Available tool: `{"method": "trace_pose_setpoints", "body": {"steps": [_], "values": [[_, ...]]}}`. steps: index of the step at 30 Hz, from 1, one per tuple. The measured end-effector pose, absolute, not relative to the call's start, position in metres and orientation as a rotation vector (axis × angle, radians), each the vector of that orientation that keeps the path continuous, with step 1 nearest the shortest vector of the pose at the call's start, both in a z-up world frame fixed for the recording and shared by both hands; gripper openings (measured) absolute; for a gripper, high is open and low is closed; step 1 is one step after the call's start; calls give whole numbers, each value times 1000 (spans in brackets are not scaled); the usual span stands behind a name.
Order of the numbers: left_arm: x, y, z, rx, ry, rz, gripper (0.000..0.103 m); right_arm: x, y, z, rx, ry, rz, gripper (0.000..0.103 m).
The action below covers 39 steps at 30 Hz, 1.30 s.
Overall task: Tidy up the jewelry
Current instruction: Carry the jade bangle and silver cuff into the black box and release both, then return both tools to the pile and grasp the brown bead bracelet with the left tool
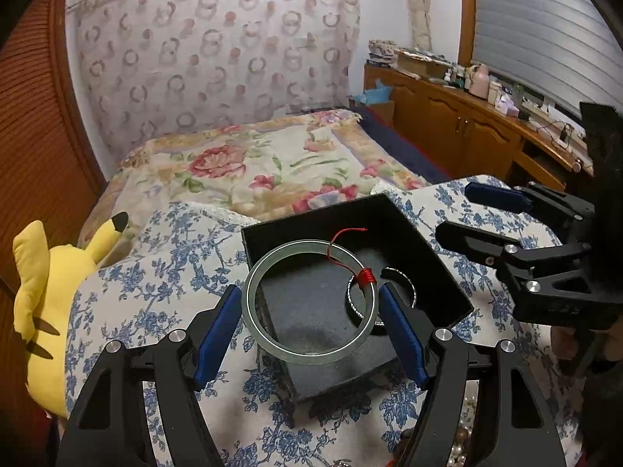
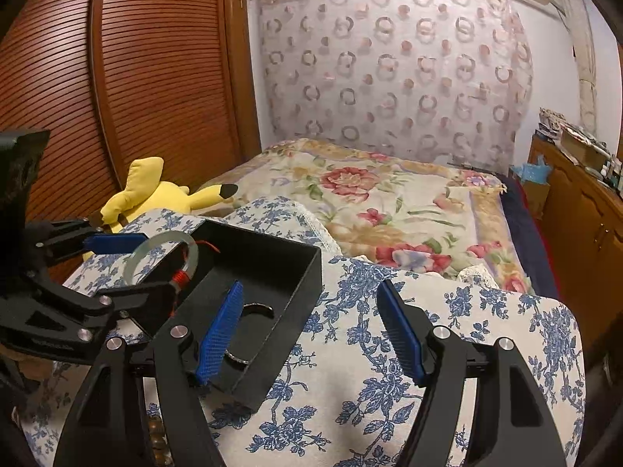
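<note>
A pale green bangle (image 1: 249,311) with red thread wound on it hangs over the near edge of an open black box (image 1: 409,225). My left gripper (image 1: 307,311) is shut on the bangle, a blue pad against each side. The right wrist view shows the same bangle (image 2: 134,260) in the left gripper (image 2: 159,268), above the box (image 2: 288,311). A sparkly silver bracelet (image 1: 352,305) lies inside the box. My right gripper (image 2: 311,299) stands open with nothing between its fingers, just right of the box; it also shows in the left wrist view (image 1: 453,210).
The box sits on a blue-flowered cloth (image 2: 389,350) at the foot of a bed with a floral blanket (image 2: 389,202). A yellow plush toy (image 1: 43,292) lies left. Pearl and brown beads (image 1: 463,439) lie near the front edge. A cluttered wooden cabinet (image 1: 467,128) stands right.
</note>
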State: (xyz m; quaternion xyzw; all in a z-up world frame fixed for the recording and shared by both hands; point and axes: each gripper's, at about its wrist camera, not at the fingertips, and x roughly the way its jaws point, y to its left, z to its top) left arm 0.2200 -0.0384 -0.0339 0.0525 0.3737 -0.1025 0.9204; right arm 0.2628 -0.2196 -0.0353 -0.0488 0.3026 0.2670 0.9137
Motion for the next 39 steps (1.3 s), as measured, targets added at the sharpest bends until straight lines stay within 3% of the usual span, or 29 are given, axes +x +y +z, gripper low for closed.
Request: {"method": "trace_pose_setpoints", "body": {"steps": [5, 7, 12, 22, 31, 35, 39], "values": [[217, -38, -38, 101, 776, -213, 70, 260, -219, -34, -101, 615, 543, 73], [214, -38, -35, 97, 765, -213, 77, 258, -219, -32, -101, 609, 539, 73], [201, -32, -33, 83, 753, -211, 77, 249, -217, -26, -127, 599, 529, 74], [144, -11, -38, 34, 745, -222, 80, 194, -224, -12, -145, 537, 511, 93], [99, -2, -53, 6, 765, -259, 80, 144, -251, -25, -98, 531, 451, 94], [82, -7, -59, 6, 776, -294, 66, 126, -258, -35, -73, 592, 470, 93], [65, -19, -62, 20, 777, -339, 56, 104, -261, -50, -77, 656, 467, 83]]}}
